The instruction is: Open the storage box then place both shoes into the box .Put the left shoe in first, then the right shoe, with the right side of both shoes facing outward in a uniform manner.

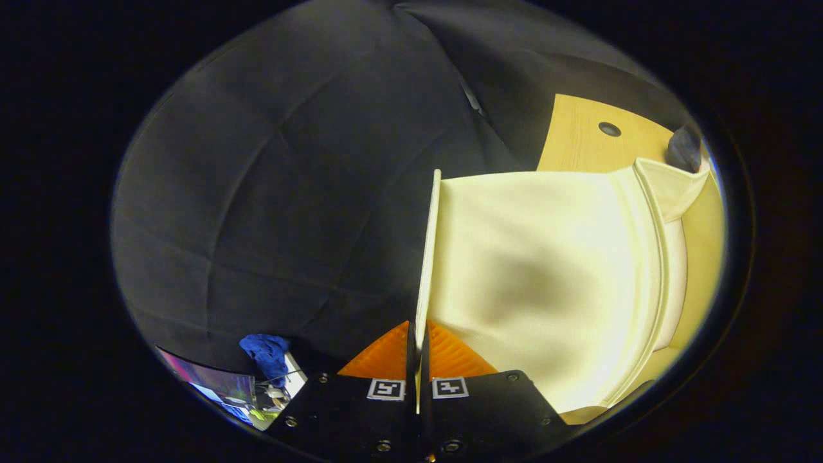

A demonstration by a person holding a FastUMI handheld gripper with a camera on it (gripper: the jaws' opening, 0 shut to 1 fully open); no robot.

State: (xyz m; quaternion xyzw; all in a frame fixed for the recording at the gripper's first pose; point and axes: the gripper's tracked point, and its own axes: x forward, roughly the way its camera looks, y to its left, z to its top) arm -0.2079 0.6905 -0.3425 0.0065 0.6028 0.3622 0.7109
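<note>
The one camera rides on the claw (418, 350) and looks forward along its two fingers, which rise from the lower middle of the frame, closed on the thin edge of a pale lid (429, 257). It sits very close: the cream box (546, 276) spreads over the right half. The view is tipped sideways, so the wooden worktop (578, 138) stands at the upper right, with dark cloth wall (289, 193) across the left.

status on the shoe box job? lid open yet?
In hand: the gripper is shut on the thin edge of the box lid, which stands raised beyond the fingers, so opening is underway. The cream storage box rests on the wooden table. Left: both shoes, left first, then right.
</note>
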